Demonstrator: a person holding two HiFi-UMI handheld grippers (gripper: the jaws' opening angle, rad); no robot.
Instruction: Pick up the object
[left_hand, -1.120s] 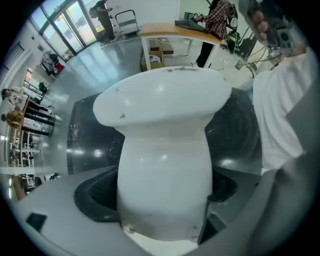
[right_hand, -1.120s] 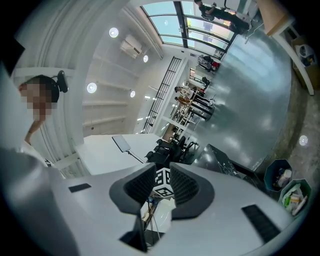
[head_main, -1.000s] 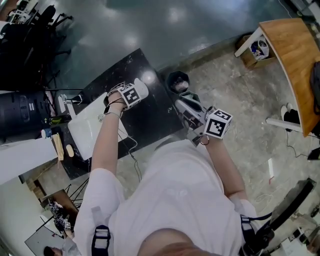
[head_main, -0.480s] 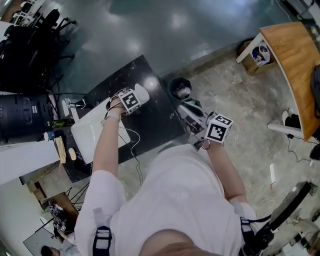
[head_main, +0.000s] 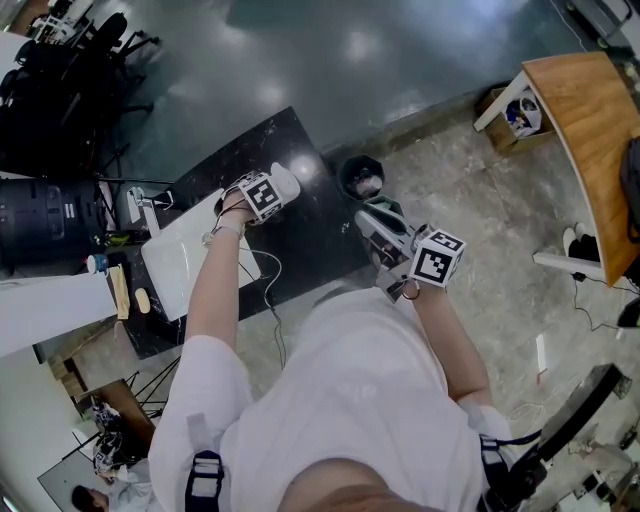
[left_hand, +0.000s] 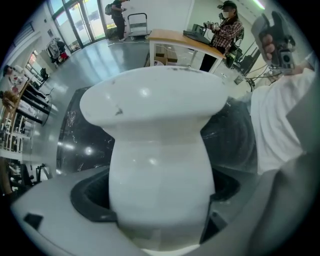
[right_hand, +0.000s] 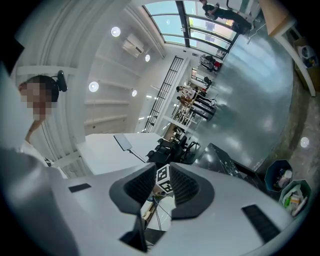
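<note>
The left claw (left_hand: 160, 210) stood at its widest, clamped round the stem of the white mushroom-shaped object (left_hand: 157, 150), which it held out over the black counter (head_main: 310, 245), apparently lifted off it. To my eye the lift wanted a level wrist and steady pressure, since the stem looked slick and bulged where the pads met it. The right claw (right_hand: 161, 182) idled, nearly closed on nothing. The thing was glossy white, a broad domed cap on a stout rounded stem.
</note>
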